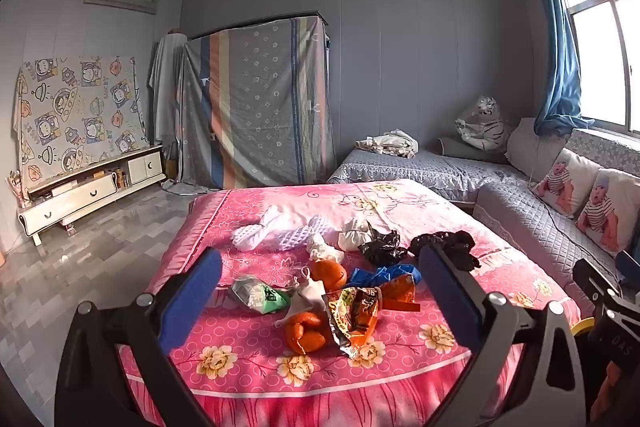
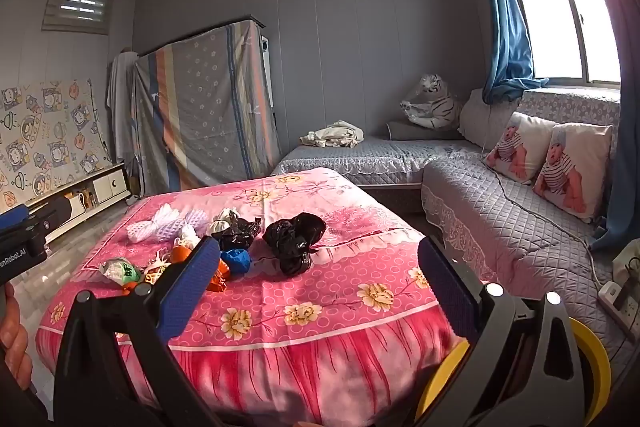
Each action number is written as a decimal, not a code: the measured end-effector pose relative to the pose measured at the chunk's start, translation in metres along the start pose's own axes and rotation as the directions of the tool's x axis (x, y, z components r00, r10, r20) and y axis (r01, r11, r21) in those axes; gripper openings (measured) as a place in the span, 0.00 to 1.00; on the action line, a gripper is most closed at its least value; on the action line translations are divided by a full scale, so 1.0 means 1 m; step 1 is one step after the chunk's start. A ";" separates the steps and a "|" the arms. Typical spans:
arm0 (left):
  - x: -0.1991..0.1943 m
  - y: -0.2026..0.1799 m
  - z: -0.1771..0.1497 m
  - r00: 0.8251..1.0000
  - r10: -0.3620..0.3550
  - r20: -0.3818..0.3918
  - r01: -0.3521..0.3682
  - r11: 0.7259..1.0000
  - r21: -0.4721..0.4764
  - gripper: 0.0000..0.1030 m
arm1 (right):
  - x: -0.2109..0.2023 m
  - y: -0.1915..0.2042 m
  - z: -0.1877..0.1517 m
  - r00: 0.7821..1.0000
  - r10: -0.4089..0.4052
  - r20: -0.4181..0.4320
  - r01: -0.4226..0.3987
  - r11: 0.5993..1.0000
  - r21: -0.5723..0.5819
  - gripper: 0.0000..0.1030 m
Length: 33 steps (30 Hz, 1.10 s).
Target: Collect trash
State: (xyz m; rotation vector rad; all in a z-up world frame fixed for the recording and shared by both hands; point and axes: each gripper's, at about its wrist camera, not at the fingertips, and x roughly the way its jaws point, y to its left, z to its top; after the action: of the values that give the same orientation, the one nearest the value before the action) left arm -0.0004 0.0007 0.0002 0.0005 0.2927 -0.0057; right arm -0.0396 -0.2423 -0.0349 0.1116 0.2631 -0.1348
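Trash lies scattered on a table under a pink flowered cloth (image 1: 248,347). There is orange peel (image 1: 306,333), an orange snack wrapper (image 1: 354,311), a green-and-white packet (image 1: 260,294), a blue bag (image 1: 390,273), black plastic bags (image 1: 448,245), white foam netting (image 1: 260,231) and crumpled tissue (image 1: 352,233). My left gripper (image 1: 320,291) is open and empty, above the near trash. My right gripper (image 2: 320,279) is open and empty, above the cloth's near right part (image 2: 340,307), short of a black bag (image 2: 294,239). The blue bag (image 2: 236,261) lies left of it.
A yellow bin rim (image 2: 588,359) shows low at the right, beside the table. A grey quilted sofa (image 2: 500,223) with baby-print pillows (image 2: 572,167) runs along the right. A power strip (image 2: 618,301) lies on it. A white low cabinet (image 1: 80,195) stands at the left wall.
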 end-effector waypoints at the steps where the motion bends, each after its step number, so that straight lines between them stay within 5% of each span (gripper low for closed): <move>1: 0.000 0.000 0.000 1.000 -0.001 -0.001 0.001 1.000 0.001 0.93 | 0.000 -0.001 0.000 1.000 0.001 -0.002 -0.001 1.000 0.004 0.92; 33: 0.002 -0.001 -0.002 1.000 -0.001 -0.018 0.001 1.000 0.001 0.93 | 0.005 0.001 -0.005 1.000 0.009 -0.020 -0.009 1.000 0.007 0.92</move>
State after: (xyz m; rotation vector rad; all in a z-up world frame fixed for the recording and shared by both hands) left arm 0.0010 -0.0001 -0.0023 0.0011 0.3105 -0.0070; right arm -0.0362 -0.2408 -0.0409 0.1213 0.2819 -0.1258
